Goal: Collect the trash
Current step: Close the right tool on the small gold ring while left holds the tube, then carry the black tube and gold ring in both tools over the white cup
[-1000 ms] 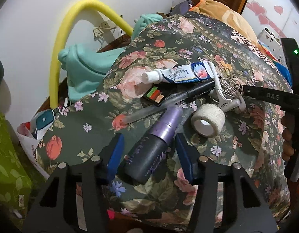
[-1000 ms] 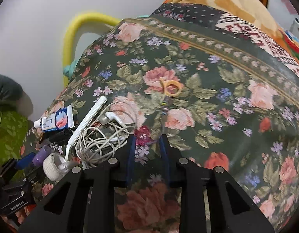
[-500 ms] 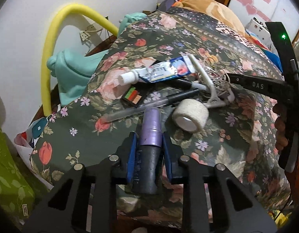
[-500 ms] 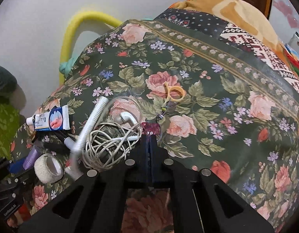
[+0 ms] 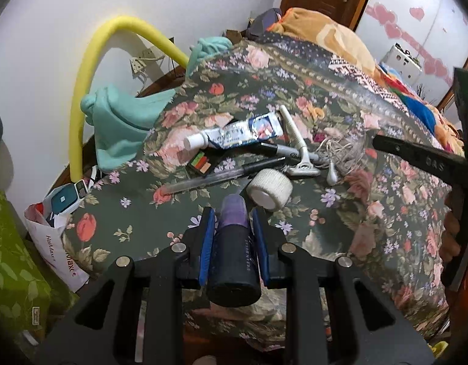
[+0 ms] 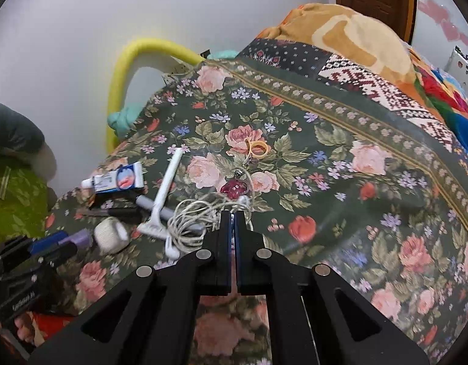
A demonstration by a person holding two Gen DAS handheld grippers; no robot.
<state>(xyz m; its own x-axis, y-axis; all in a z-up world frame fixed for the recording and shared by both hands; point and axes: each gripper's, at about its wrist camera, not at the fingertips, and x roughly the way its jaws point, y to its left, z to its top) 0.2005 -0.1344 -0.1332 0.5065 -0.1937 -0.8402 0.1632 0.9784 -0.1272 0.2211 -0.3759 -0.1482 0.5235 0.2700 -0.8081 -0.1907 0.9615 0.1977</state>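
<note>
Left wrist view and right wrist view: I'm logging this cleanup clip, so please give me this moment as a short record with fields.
surface: floral bedspread
left gripper: shut on purple-and-black tube
right gripper: jaws together; whether it pinches the cord cannot be told
at right gripper tips: tangled white earphones
near earphones: red charm, white razor
beside left gripper: white tape roll
further back: toothpaste tube, clear pen
</note>
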